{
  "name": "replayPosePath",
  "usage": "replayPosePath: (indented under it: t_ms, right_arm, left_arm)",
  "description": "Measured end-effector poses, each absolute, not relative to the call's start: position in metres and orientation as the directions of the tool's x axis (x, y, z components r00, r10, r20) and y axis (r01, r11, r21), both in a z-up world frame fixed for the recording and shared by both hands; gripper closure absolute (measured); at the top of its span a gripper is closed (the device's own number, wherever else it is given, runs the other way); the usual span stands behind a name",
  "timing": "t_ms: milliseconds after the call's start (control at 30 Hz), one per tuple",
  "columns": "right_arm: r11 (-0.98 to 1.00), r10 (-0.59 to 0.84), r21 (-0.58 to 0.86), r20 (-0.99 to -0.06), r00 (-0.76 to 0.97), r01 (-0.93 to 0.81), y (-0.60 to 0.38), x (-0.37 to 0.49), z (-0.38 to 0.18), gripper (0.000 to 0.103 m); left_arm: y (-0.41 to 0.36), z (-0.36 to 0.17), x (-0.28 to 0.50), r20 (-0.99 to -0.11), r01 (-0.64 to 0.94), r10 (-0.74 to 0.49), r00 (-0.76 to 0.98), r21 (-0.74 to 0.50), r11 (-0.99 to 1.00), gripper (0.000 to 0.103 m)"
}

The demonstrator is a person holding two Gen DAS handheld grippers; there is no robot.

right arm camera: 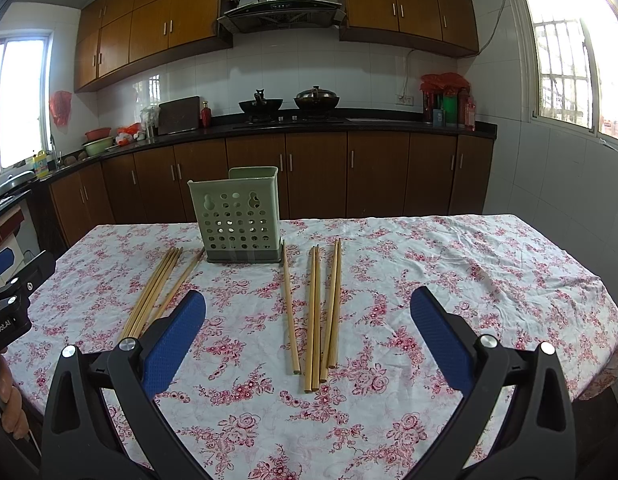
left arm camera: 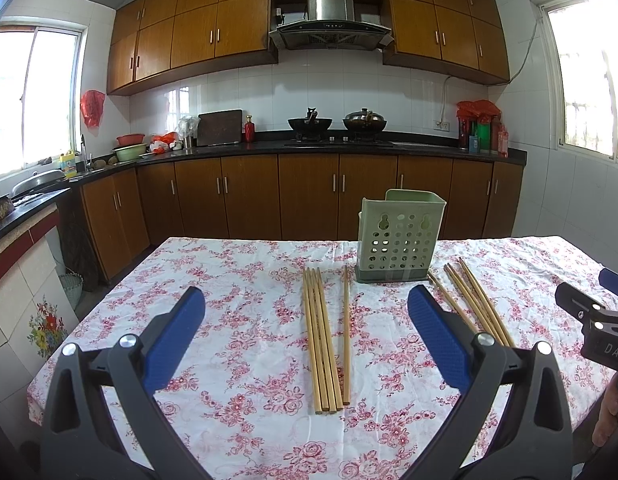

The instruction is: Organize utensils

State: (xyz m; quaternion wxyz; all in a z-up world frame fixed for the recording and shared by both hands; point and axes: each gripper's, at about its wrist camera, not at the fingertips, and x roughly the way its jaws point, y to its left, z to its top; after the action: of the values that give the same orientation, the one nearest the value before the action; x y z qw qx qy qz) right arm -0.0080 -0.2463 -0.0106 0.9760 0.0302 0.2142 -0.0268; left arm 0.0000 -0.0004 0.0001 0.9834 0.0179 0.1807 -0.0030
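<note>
Left tool (left arm camera: 307, 324), blue pads spread wide and empty, points straight down a bunch of long tan wooden chopsticks (left arm camera: 323, 336) lying lengthwise ahead on the floral-cloth desk (left arm camera: 237, 360), so it's nearest; pale green perforated plastic holder (left arm camera: 401, 236) stands beyond.

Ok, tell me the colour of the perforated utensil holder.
Pale green utensil holder, with a darker grey-green base; clearest in the right wrist view.

table (right arm camera: 489, 280) under a floral cloth bears a green perforated holder (right arm camera: 237, 216) and loose wooden chopsticks (right arm camera: 315, 312).
</note>
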Motion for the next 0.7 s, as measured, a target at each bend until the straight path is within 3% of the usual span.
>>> replayPosePath:
  t_ms: [700]
  right_arm:
    - [0.997,-0.04,0.046,-0.42,0.907,0.065,-0.2452,-0.0078,-0.009,0.002]
  left_arm:
    - [0.0001,0.0,0.0,-0.355,0.013,-0.001,0.935,0.032,0.999,0.004]
